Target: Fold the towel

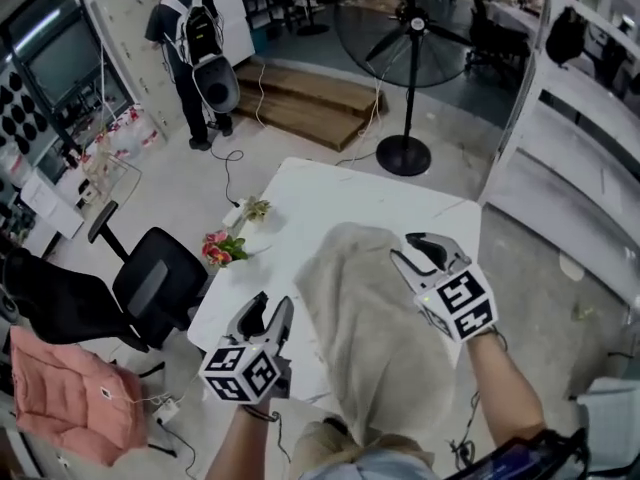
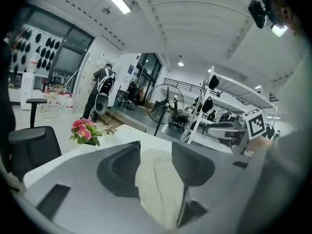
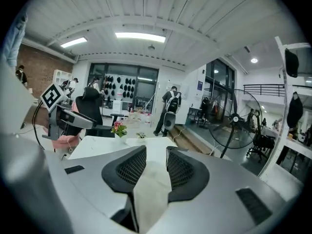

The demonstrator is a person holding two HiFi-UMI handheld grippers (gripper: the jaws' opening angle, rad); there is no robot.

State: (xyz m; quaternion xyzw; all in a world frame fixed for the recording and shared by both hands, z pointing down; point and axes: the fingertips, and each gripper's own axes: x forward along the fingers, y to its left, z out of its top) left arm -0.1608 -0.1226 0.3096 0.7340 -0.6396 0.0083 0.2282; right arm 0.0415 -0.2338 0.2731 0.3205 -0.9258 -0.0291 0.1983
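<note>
- White table [image 1: 300, 193] stands in a wide workshop. A standing fan [image 1: 405, 28] and a person wearing a backpack [image 1: 195, 38] are far behind it. An office chair [image 1: 150, 283] sits off its left side, and a small pot of flowers [image 1: 220, 250] is on its left edge.
- The towel [image 1: 360, 318], beige and rumpled, lies with its long axis running near to far. It reaches from the person's body up to about the middle of the table.
- The left gripper [image 1: 272, 306] sits at the towel's near-left side. Its jaws stand fairly wide, with bunched cloth filling the gap and reaching both pads.
- The right gripper [image 1: 403, 246] is farther up, at the towel's far-right edge. Its jaws are closer together and pinch a fold of the same cloth.
- The towel therefore lies between the two grippers. The right one is nearer the far end, so it probably leads as the held edge is carried over toward the far side.
- Hard to make out:
  - The towel's near end is cut off below the head view.
  - From above, the left gripper's hold is hidden behind the gripper itself.
  - I cannot tell which corners are held.
</note>
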